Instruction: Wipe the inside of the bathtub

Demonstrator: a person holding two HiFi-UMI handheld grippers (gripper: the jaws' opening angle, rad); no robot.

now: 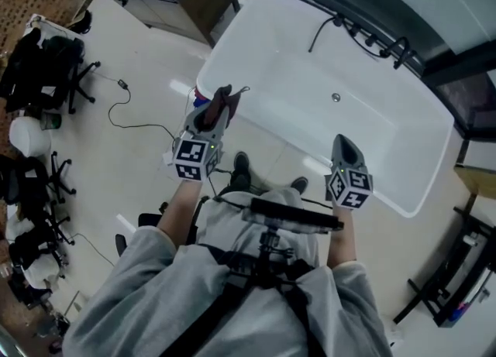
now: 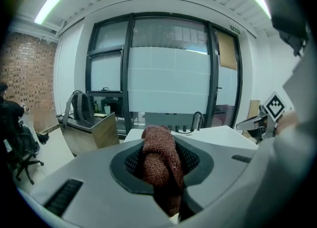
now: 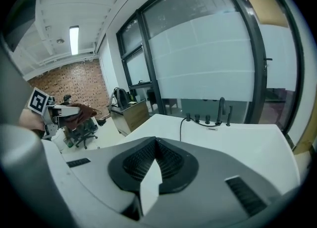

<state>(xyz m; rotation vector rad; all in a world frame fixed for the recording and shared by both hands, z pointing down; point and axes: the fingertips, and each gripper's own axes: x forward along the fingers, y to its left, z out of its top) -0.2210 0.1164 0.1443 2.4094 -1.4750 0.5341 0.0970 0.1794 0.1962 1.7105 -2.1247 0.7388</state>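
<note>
Pale floor (image 1: 139, 53) holds diagonal bathtub (image 1: 380, 135); left tool (image 1: 222, 103) grips cloth (image 2: 159, 160), right tool (image 1: 343, 143) clenched empty.

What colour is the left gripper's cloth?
The cloth is reddish brown, clearest in the left gripper view.

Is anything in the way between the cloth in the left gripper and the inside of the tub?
Nothing visible. The left gripper holds the cloth by the bathtub near its rim, and the tub's inside is bare except for the drain.
</note>
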